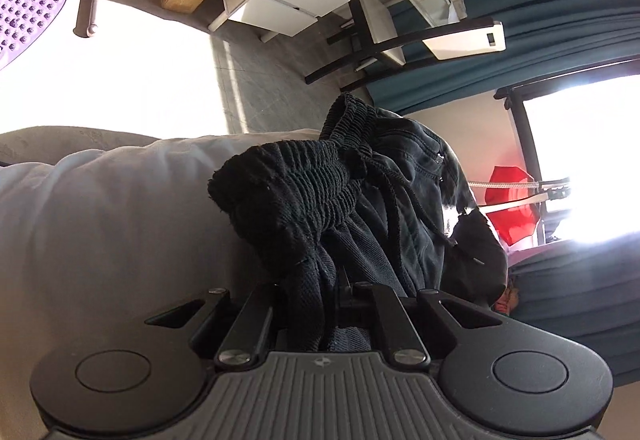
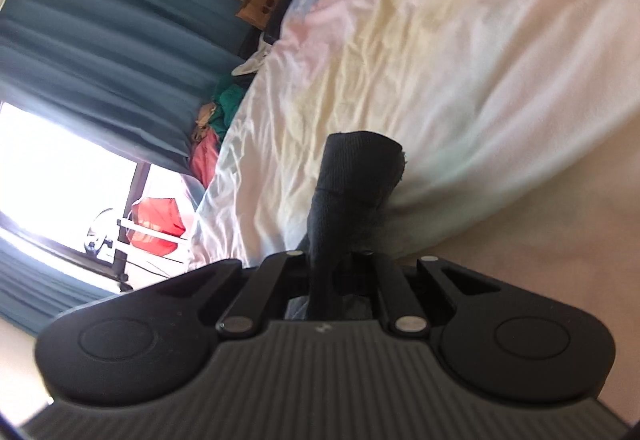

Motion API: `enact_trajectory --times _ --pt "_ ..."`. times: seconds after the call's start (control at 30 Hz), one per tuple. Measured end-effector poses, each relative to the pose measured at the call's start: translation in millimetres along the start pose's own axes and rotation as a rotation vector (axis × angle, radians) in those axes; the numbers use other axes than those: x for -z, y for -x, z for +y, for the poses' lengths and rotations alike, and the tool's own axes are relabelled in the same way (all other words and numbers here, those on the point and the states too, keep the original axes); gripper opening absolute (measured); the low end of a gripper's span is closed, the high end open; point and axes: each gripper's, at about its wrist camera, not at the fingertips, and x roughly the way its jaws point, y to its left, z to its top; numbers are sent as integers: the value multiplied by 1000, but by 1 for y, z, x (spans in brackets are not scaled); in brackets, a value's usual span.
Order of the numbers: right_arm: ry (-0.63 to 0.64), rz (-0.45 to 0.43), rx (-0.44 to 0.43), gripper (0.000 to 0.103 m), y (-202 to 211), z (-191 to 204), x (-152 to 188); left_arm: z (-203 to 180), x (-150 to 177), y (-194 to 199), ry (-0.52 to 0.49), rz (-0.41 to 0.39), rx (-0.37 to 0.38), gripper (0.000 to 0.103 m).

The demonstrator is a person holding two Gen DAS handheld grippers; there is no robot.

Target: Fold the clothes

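- My left claw [image 1: 320,292] is clamped on the black sweatpants' [image 1: 380,207] elastic waistband, bunched just ahead.
- My right claw [image 2: 332,268] pinches a ribbed cuff [image 2: 360,167]; legs span between us.

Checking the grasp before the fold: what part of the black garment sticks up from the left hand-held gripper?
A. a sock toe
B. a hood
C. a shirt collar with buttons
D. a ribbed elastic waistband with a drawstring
D: the left hand-held gripper is shut on black pants, whose gathered elastic waistband and drawstring show above it.
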Motion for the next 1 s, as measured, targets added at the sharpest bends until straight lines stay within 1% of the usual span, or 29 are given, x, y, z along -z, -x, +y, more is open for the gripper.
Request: enact_trajectory --times 0.07,0.13,0.2,0.23,0.27,0.3,0.33,0.43,0.5,0.53,0.57,0.63,0.73,0.77,0.8,0.83,0.87,0.9,0.93,0.97,1.0 --pt "25 -46 -65 7 9 17 0 -5 1 3 -15 -18 28 9" --pt "35 -106 -168 7 22 34 0 -19 1 7 -41 -41 76 9" --pt "99 -179 -259 7 36 55 0 -31 0 11 -59 -64 120 9" --pt "127 -202 -274 7 39 62 0 -36 0 12 -62 -74 131 9" --pt "155 -216 -268 7 40 68 0 -39 0 12 -62 -83 129 9" --pt "165 -213 -238 7 38 68 -1 -40 -1 11 -60 -86 125 9" --pt "152 -189 -191 7 31 62 -2 -38 -1 10 -55 -82 116 9" --pt "22 -29 -3 8 4 21 -6 -27 -1 4 -34 -53 81 9" --pt "-47 78 105 8 -8 -6 -5 -17 1 0 -31 -41 67 9" --pt "-64 120 133 8 -11 -15 -3 -11 2 -2 -32 -37 62 9" --pt "-69 149 141 10 -12 -21 -3 -7 3 -3 -31 -34 62 9" --pt "-55 175 155 12 -10 -27 -1 -3 4 -2 -31 -27 67 10" --pt "-94 181 165 20 0 -36 4 -1 5 1 -44 -15 69 16" --pt "-113 179 168 25 2 -39 5 -4 5 4 -69 -11 57 17" --pt "-133 167 171 27 7 -41 6 -9 7 8 -99 -4 40 22" --pt "-147 142 173 30 14 -43 7 -14 9 12 -135 -5 20 32" --pt "-156 113 173 39 21 -44 7 -21 11 19 -178 -14 -6 40" --pt "-158 75 178 46 29 -43 6 -27 14 25 -223 -23 -29 55" --pt "-156 31 185 62 38 -42 5 -33 18 32 -272 -31 -48 61" --pt "-147 -9 191 70 46 -41 5 -40 22 39 -323 -44 -66 63" --pt "-135 -47 196 70 53 -39 4 -48 28 47 -379 -63 -84 68"
